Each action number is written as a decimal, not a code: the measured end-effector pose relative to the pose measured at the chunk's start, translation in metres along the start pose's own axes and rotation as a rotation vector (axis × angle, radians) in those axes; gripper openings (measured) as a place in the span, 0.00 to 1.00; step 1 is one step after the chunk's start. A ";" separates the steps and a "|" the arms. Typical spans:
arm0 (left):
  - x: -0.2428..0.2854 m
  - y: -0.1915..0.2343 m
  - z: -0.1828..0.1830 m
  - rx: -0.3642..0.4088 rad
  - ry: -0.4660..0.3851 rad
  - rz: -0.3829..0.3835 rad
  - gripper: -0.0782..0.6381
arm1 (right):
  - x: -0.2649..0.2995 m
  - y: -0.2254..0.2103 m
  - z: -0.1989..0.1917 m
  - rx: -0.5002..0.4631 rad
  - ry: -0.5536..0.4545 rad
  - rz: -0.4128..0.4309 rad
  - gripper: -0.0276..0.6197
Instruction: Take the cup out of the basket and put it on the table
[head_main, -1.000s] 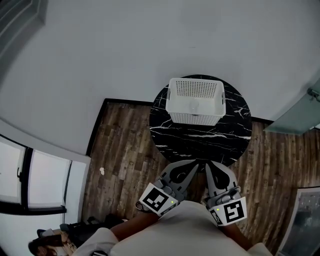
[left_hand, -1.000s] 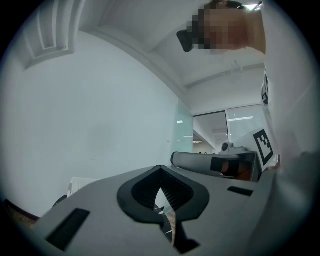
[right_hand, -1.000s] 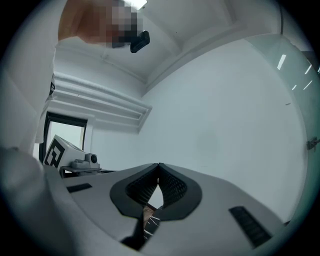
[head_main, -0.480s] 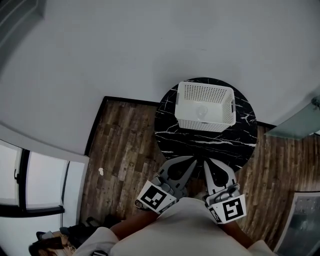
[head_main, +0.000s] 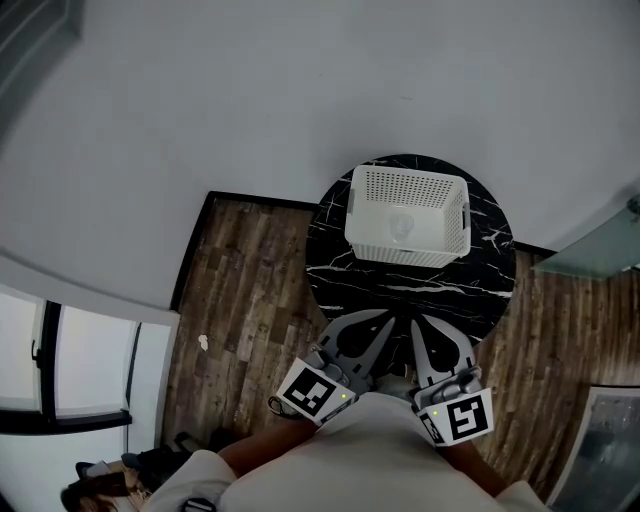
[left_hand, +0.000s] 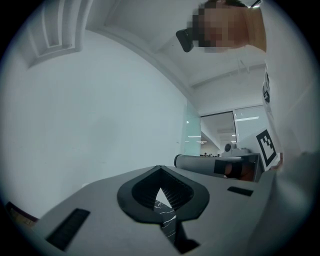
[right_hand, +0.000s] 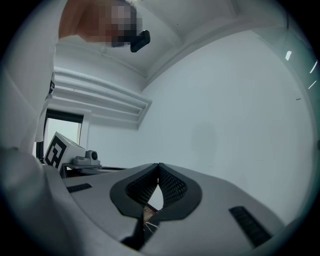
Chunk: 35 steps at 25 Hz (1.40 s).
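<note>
We hold the left gripper (head_main: 384, 322) and the right gripper (head_main: 419, 327) side by side over the near edge of the round black marble surface (head_main: 400, 295). Both point toward the white basket (head_main: 440, 250) and are well apart from it. Each gripper is closed and holds nothing. In the left gripper view its ribbed pads (left_hand: 176, 192) meet at the tips, with only a sliver of marble showing through the gap below. In the right gripper view the pads (right_hand: 172, 187) likewise meet at the tips. The basket stands on the far half of the surface. The cup (head_main: 402, 226) is inside it, a faint pale shape on the basket's bottom. Dark wood floor (head_main: 240, 300) surrounds the surface.
</note>
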<state>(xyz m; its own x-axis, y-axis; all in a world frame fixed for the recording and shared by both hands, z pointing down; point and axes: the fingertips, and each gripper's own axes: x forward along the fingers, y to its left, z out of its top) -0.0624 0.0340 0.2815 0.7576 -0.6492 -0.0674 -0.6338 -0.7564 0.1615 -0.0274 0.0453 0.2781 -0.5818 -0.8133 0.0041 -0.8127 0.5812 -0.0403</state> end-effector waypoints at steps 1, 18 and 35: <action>0.006 -0.001 -0.002 -0.001 0.006 0.002 0.11 | 0.000 -0.005 0.000 0.002 0.000 0.002 0.05; 0.075 -0.007 -0.009 0.009 0.061 0.061 0.11 | -0.007 -0.068 0.012 -0.011 -0.016 0.046 0.05; 0.078 0.033 -0.044 -0.021 0.157 0.109 0.11 | 0.035 -0.070 -0.030 0.007 0.120 0.129 0.05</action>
<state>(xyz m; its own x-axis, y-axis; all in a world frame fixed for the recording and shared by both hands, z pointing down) -0.0175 -0.0386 0.3250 0.7009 -0.7054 0.1060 -0.7112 -0.6796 0.1798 0.0083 -0.0235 0.3115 -0.6811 -0.7226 0.1177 -0.7310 0.6801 -0.0551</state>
